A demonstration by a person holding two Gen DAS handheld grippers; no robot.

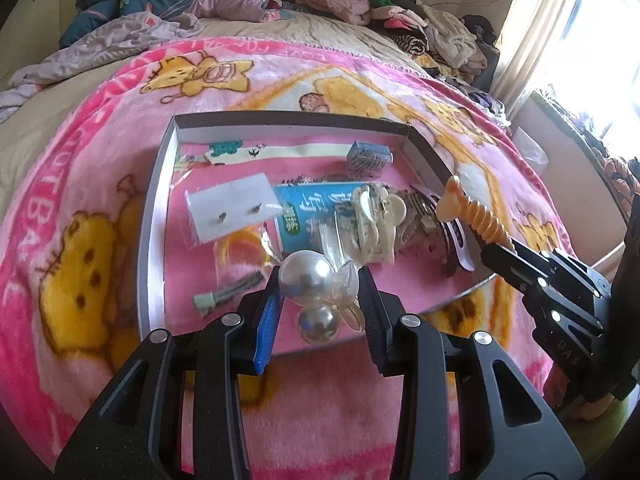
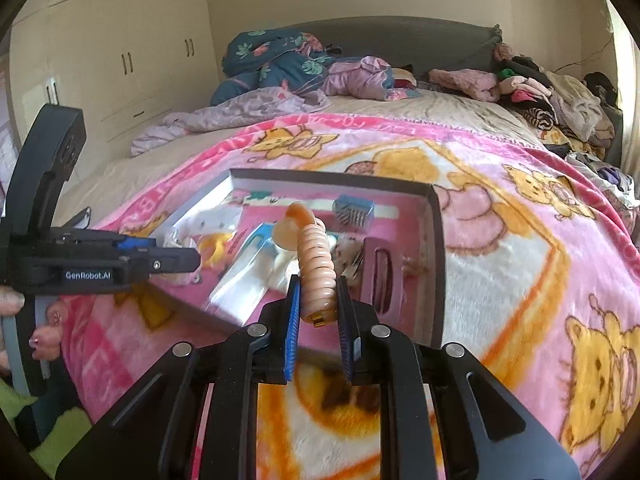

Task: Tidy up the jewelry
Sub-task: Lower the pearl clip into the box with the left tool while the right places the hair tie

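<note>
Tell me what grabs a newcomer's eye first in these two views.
The left gripper clamps a pearl hair ornament over the tray. The right gripper holds a ribbed orange clip above that tray. Under everything lies the pink cartoon blanket.

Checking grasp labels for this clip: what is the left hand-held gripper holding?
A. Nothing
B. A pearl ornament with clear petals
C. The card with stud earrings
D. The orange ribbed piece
B: the left hand-held gripper is closed on the pearl ornament; the orange ribbed piece sits in the right hand-held gripper.
</note>
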